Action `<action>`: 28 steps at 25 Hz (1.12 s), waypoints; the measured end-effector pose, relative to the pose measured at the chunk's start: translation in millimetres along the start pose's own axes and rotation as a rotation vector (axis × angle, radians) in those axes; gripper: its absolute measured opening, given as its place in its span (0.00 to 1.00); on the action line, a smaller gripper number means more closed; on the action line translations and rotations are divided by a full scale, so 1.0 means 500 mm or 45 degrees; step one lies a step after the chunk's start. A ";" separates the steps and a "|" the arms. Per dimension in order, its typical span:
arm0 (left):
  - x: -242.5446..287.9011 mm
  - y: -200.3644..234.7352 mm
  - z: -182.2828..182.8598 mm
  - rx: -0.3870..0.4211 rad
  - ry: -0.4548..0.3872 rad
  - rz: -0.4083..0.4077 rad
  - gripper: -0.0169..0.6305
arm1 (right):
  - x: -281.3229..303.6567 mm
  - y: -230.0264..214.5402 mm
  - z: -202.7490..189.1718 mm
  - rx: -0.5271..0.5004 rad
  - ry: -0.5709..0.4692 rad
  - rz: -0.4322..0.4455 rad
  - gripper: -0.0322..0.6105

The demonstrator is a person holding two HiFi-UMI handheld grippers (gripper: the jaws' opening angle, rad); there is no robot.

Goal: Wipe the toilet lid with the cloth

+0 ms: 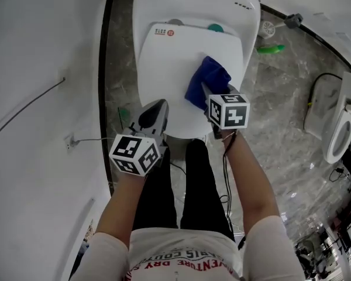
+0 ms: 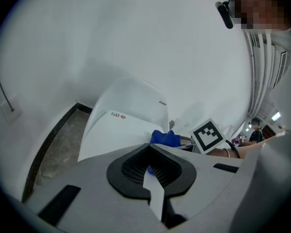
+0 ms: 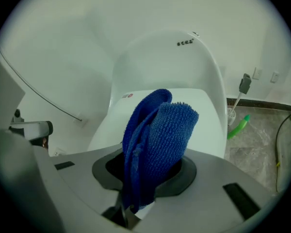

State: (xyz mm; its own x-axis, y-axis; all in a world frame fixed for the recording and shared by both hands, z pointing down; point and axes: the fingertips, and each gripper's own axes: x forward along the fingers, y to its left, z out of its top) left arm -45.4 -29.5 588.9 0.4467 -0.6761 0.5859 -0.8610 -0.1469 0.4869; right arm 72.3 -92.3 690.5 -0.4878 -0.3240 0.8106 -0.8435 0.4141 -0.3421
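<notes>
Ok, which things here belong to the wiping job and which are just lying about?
Job: blue cloth, clamped in the right gripper; toilet lid; left gripper, shut and empty.
Lying about: green bottle on the floor; second toilet off to the right.

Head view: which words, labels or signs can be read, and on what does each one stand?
"DRY": on the person's shirt; neighbouring words too warped to read.
Label on the toilet lid: red mark with tiny print, unreadable.
Marker cubes: square patterns only, no words.
</notes>
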 end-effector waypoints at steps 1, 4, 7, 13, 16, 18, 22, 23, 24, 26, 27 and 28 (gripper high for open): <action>0.007 -0.011 0.000 0.002 -0.002 0.007 0.03 | -0.012 -0.021 -0.005 0.008 0.000 0.003 0.21; 0.024 -0.039 -0.003 0.002 -0.013 0.031 0.04 | -0.038 -0.072 -0.015 0.030 -0.003 0.002 0.21; 0.035 -0.063 -0.012 0.007 -0.020 0.061 0.03 | -0.060 -0.115 -0.030 0.027 -0.007 -0.025 0.21; 0.057 -0.123 -0.027 -0.019 -0.027 0.072 0.03 | -0.094 -0.206 -0.067 0.046 0.032 -0.075 0.21; 0.061 -0.139 -0.041 -0.026 -0.012 0.057 0.03 | -0.108 -0.244 -0.094 0.066 0.066 -0.139 0.21; 0.056 -0.141 -0.051 -0.025 0.005 0.048 0.04 | -0.120 -0.258 -0.112 0.076 0.085 -0.186 0.21; 0.035 -0.130 -0.054 -0.030 0.001 0.031 0.03 | -0.158 -0.257 -0.121 0.133 0.051 -0.225 0.21; 0.024 -0.125 -0.053 -0.035 -0.008 0.022 0.03 | -0.170 -0.248 -0.120 0.150 0.030 -0.224 0.21; 0.011 -0.116 -0.051 -0.039 -0.015 0.014 0.03 | -0.181 -0.233 -0.120 0.164 0.009 -0.221 0.21; -0.020 -0.091 -0.049 -0.038 -0.024 0.009 0.03 | -0.198 -0.190 -0.118 0.173 -0.026 -0.208 0.21; -0.036 -0.074 -0.049 -0.036 -0.026 0.013 0.03 | -0.203 -0.162 -0.115 0.166 -0.041 -0.195 0.21; -0.052 -0.055 -0.048 -0.034 -0.028 0.020 0.03 | -0.203 -0.128 -0.111 0.153 -0.054 -0.176 0.21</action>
State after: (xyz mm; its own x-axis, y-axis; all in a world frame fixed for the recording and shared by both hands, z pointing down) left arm -27.6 9.6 575.7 0.4277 -0.6941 0.5790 -0.8608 -0.1171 0.4954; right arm 188.4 -38.7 656.4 -0.3724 -0.4077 0.8338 -0.9227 0.2592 -0.2854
